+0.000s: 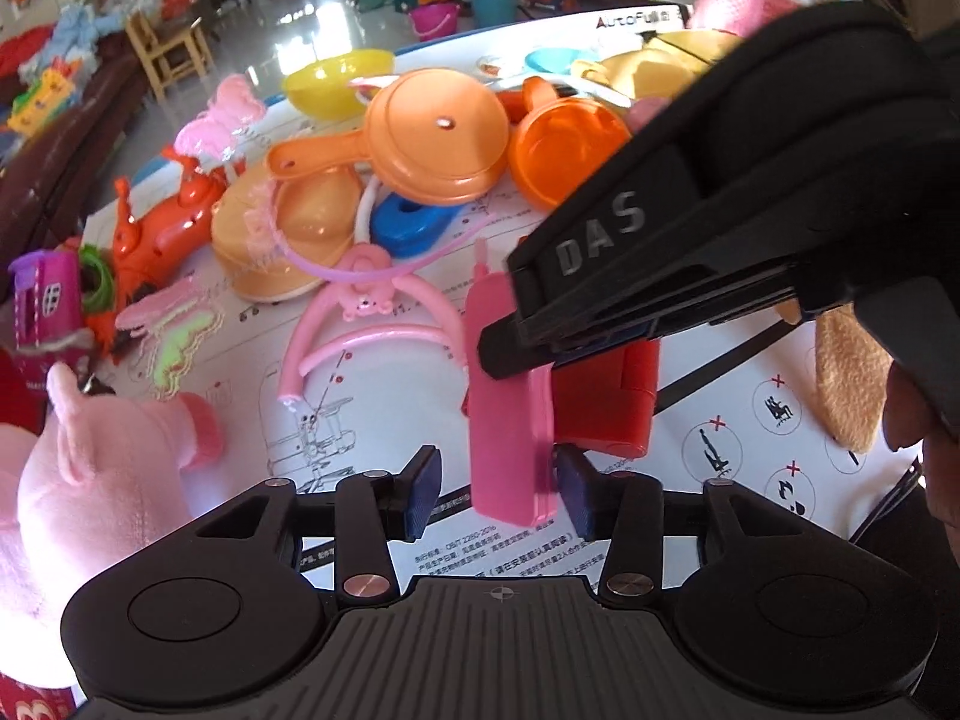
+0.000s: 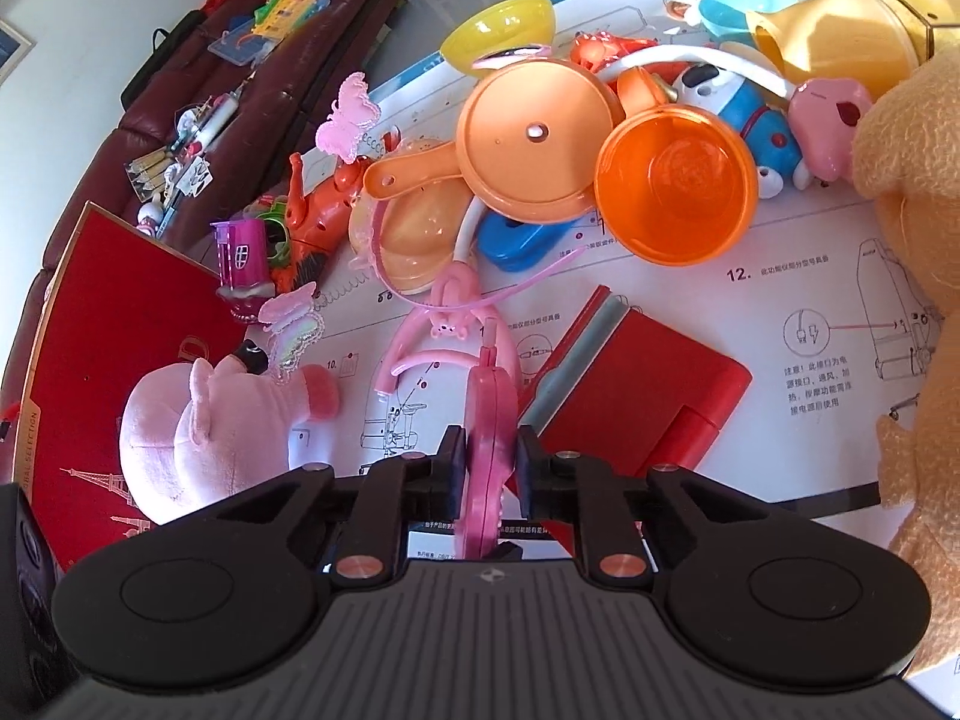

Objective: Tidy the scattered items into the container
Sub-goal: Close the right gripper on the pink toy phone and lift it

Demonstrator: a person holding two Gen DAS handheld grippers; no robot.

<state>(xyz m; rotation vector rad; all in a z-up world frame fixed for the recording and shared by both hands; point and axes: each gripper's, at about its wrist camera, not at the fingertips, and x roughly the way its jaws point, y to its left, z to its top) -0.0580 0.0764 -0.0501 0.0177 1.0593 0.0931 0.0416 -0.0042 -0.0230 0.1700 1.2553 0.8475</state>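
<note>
Right gripper (image 2: 492,468) clamped on pink toy phone (image 2: 489,420), long axis upright; left gripper (image 1: 498,483) parted, empty; red box (image 2: 120,324) far left.

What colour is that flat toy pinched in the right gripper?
Pink toy phone; clearest from the left wrist view.

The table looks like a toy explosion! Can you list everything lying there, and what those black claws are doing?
Toy phone: one, pink, between the right claw's pads
Pans: two, orange, middle of pile
Bowl: one, yellow, far edge
Plush pig: one, pink, left, by the red box
Red case: one, beside the phone
Plush bear: one, tan, right
Headbands: pink, centre
Right gripper: clamped on phone
Left gripper: open beside phone
</note>
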